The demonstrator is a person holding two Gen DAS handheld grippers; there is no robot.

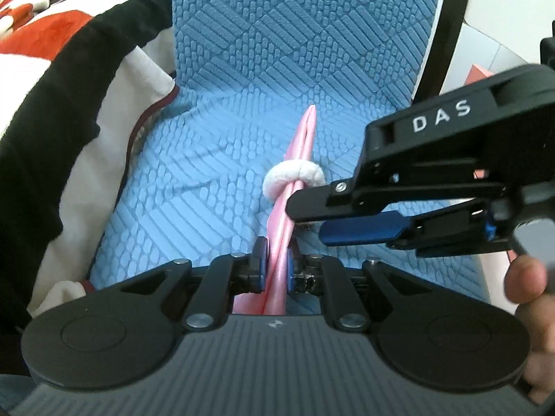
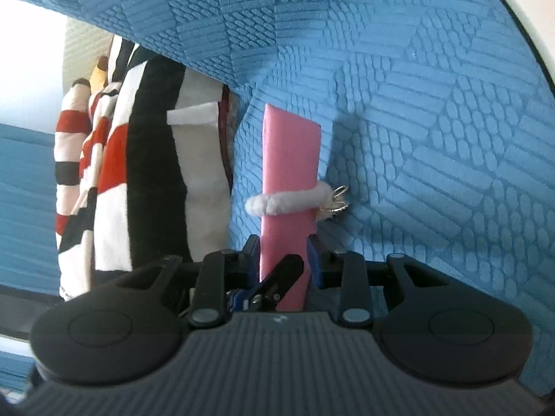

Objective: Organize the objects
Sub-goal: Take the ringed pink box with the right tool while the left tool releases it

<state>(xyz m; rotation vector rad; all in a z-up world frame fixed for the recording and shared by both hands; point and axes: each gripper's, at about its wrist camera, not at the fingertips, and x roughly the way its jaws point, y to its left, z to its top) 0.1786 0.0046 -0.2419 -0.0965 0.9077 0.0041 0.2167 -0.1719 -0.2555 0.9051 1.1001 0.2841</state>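
Observation:
A long pink folded strip [image 1: 305, 135] sticks up over the blue textured seat, and my left gripper [image 1: 277, 260] is shut on its lower end. A white fluffy hair tie [image 1: 295, 173] is looped around the strip's middle. My right gripper [image 1: 305, 218] comes in from the right, just below the tie, with a gap between its fingers. In the right wrist view the pink strip [image 2: 289, 152] stands flat between the right gripper's [image 2: 284, 253] jaws, which are open and not pressing on it. The hair tie [image 2: 288, 202] there carries a small metal charm [image 2: 338, 201]. One left gripper finger [image 2: 281, 274] shows low in that view.
The blue textured seat and backrest [image 1: 277, 52] fill the background. A black, white and red blanket [image 1: 69, 104] is bunched along the left side. A person's hand [image 1: 527, 277] holds the right gripper's handle. A dark curved frame [image 1: 447, 27] edges the backrest on the right.

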